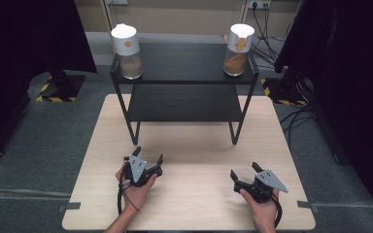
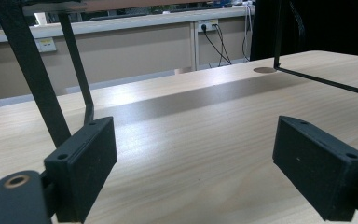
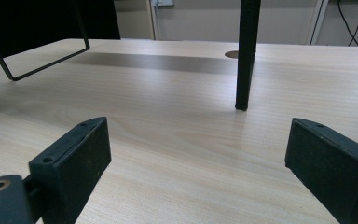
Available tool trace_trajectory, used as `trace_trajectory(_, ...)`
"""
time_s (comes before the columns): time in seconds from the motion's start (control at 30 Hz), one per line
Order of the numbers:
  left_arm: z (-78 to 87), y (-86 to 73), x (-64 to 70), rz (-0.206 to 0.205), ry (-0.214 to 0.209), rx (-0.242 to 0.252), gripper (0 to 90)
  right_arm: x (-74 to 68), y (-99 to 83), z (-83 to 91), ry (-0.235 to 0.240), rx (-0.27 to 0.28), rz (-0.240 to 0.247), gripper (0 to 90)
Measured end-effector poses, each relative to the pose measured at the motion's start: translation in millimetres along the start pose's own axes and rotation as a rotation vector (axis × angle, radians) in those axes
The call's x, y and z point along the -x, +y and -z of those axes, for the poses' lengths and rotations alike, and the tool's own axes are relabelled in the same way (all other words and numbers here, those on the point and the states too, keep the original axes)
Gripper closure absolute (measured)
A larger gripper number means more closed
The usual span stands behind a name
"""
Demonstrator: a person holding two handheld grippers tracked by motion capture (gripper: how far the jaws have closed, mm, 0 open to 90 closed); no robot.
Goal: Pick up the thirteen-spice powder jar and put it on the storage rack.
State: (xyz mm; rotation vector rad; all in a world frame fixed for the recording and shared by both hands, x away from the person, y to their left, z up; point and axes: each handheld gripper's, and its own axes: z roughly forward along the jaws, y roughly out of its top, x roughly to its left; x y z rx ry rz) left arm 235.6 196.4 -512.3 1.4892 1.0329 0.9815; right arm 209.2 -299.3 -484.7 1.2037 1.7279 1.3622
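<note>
Two clear jars with white lids stand on the top of a black two-level shelf [image 1: 184,80]: one jar [image 1: 127,51] at its left end, the other jar [image 1: 238,49] at its right end, both part-filled with brown powder. My left gripper [image 1: 148,156] rests low over the wooden table [image 1: 194,145], in front of the shelf's left leg, open and holding nothing. My right gripper [image 1: 244,170] sits near the front right, also open and bare. In the left gripper view the open left gripper [image 2: 193,168] faces the shelf's leg [image 2: 35,74]. The right gripper [image 3: 198,163] faces another leg [image 3: 246,56].
Black stands and dark curtains flank the table on both sides. Cables [image 1: 267,34] trail on the floor behind the shelf at the right. The shelf's lower level [image 1: 184,103] is bare. A round hole [image 3: 232,54] marks the tabletop beyond the shelf leg.
</note>
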Motion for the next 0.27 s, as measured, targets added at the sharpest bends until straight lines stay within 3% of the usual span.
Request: trace_trajectory(0.27,-0.3,0.2,-0.2,-0.001,-0.002,-0.001,13.4,0.4,-0.2,0.2,0.001,0.001,-0.003,6.8)
